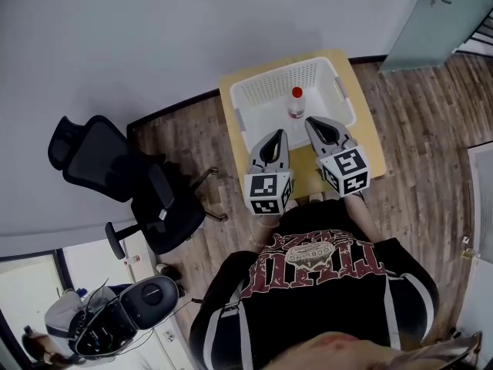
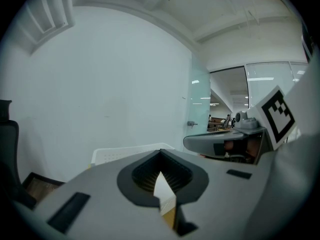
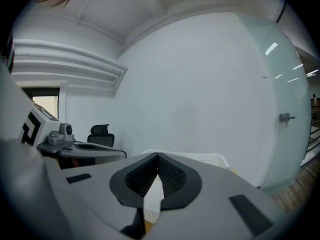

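Observation:
A white plastic basket (image 1: 262,79) stands on a small wooden table (image 1: 371,133), and a small clear bottle with a red cap (image 1: 296,103) stands upright inside it. My left gripper (image 1: 281,132) hovers over the basket's near rim, shut, with nothing between its jaws. My right gripper (image 1: 310,119) hangs beside it, just right of the bottle, also shut and holding nothing. In the left gripper view the left gripper (image 2: 160,154) points level over the basket (image 2: 125,154) toward a white wall. The right gripper (image 3: 158,156) looks across the basket (image 3: 200,159) in the right gripper view.
A black office chair (image 1: 123,183) stands on the wood floor left of the table. A frosted glass door (image 1: 439,21) is at the far right. Another dark seat and cables (image 1: 123,314) lie at the lower left. The person stands at the table's near edge.

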A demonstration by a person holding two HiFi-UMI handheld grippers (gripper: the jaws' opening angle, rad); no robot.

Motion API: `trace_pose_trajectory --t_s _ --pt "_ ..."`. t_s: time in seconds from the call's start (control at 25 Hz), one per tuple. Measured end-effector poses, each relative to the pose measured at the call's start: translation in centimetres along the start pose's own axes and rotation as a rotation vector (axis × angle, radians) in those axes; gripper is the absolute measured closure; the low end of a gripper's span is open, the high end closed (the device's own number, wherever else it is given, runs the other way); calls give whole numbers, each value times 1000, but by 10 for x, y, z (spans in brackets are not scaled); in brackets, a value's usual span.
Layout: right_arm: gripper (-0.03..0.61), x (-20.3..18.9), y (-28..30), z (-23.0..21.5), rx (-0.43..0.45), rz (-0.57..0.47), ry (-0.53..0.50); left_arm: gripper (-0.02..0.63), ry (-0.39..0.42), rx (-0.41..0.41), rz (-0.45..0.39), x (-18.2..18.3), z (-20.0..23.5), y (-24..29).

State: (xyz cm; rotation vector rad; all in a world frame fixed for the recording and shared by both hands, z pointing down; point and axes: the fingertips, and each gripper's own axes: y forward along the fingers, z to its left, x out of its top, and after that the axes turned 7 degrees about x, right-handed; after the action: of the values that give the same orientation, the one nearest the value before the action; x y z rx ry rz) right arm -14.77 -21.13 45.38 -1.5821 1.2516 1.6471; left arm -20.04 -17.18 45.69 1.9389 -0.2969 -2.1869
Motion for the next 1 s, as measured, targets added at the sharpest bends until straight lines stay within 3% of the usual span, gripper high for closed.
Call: trace_pose_trajectory --t_s 0.28,1.0 --pt "561 1 15 -12 2 10 7 586 8 12 21 -2 13 23" --pt "561 -4 -13 -63 -81 6 46 584 74 -19 98 -15 -1 75"
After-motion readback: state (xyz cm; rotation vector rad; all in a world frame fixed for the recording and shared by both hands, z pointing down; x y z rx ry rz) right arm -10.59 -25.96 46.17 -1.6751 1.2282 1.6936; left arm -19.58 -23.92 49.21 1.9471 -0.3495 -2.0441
